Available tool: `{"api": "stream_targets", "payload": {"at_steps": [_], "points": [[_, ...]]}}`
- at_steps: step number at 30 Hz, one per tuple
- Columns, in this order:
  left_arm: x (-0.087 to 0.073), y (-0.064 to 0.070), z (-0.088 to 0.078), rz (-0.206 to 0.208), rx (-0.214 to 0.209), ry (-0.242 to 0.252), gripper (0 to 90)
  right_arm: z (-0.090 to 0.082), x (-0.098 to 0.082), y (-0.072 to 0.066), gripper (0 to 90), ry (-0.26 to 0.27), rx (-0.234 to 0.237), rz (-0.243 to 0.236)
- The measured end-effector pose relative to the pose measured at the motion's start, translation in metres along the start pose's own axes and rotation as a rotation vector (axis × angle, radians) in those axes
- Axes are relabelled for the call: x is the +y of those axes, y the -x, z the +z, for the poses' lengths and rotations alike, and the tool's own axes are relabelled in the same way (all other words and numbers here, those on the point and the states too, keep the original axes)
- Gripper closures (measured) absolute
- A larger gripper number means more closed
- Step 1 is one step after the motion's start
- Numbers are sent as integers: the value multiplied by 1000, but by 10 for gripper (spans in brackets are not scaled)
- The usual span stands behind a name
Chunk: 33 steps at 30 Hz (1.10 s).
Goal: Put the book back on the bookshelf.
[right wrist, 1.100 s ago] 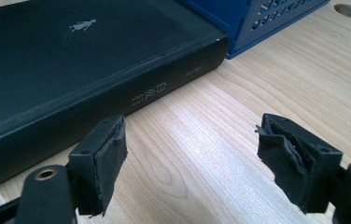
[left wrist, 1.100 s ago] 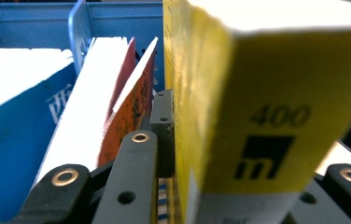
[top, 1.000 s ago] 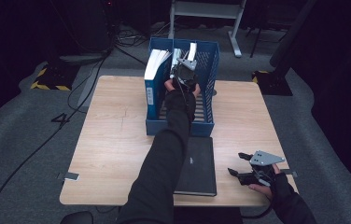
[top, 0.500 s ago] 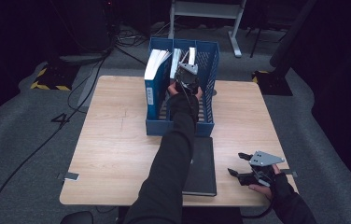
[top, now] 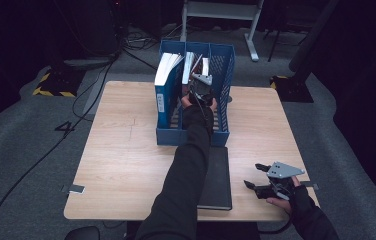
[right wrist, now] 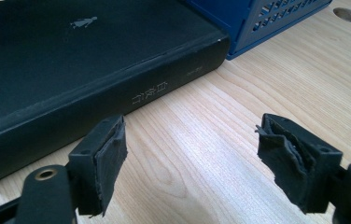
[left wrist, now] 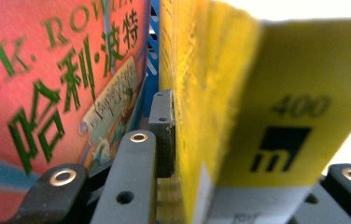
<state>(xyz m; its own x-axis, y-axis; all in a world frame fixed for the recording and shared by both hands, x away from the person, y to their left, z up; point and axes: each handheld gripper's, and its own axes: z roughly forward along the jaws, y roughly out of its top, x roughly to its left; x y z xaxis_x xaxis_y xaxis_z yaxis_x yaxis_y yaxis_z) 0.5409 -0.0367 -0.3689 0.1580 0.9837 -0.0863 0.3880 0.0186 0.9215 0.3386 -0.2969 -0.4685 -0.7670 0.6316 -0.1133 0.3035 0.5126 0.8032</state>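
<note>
One wooden table [top: 121, 165], pale and grained, lies under my work. On it stands one blue plastic file rack [top: 224, 90] with mesh walls and upright dividers, square-cornered. I count four books that I can tell apart. One black hardback [top: 218, 175] lies flat on the table just in front of the rack, matte, with small pale characters on its spine; it sits just beside my right gripper [right wrist: 190, 163], whose two jaws stand wide apart with nothing between them, their dark pads frayed and ragged at the edges, hovering low over bare wood. One thick blue-spined book [top: 165, 95] stands upright in the rack's left compartment. One red book [left wrist: 57, 79] with green lettering stands in the rack beside what I hold. The fourth is the yellow book [left wrist: 239, 102], a thick block with a glossy cover and a grey band at its foot, upright in the rack's middle compartment. My left gripper [top: 199, 90] reaches into the rack, and its jaws are clamped on the yellow book, one pad pressed flat against its cover.
</note>
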Motion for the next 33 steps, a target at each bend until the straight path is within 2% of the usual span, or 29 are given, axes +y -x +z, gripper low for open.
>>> {"api": "stream_targets", "payload": {"at_steps": [6,10,14,21,27,28,30,33], "points": [[-8,-3,-1,1,-17,-6,734,0,0,0,243,1,1,0],[-11,-4,-4,23,-33,-5,720,0,0,0,244,2,1,0],[-14,-2,-8,44,-63,-29,657,1,0,0,244,-3,2,-1],[-18,-11,-16,51,-134,-40,608,1,0,-1,244,-8,3,-4],[-23,-16,-24,84,-184,-53,547,1,0,-1,243,-10,3,1],[-24,-18,-28,107,-207,-61,538,2,0,-1,243,-10,0,1],[-25,-20,-32,142,-218,-70,523,2,0,-1,244,-12,-1,-2],[-29,-25,-38,162,-251,-87,490,2,0,-1,244,-13,0,-4]]}}
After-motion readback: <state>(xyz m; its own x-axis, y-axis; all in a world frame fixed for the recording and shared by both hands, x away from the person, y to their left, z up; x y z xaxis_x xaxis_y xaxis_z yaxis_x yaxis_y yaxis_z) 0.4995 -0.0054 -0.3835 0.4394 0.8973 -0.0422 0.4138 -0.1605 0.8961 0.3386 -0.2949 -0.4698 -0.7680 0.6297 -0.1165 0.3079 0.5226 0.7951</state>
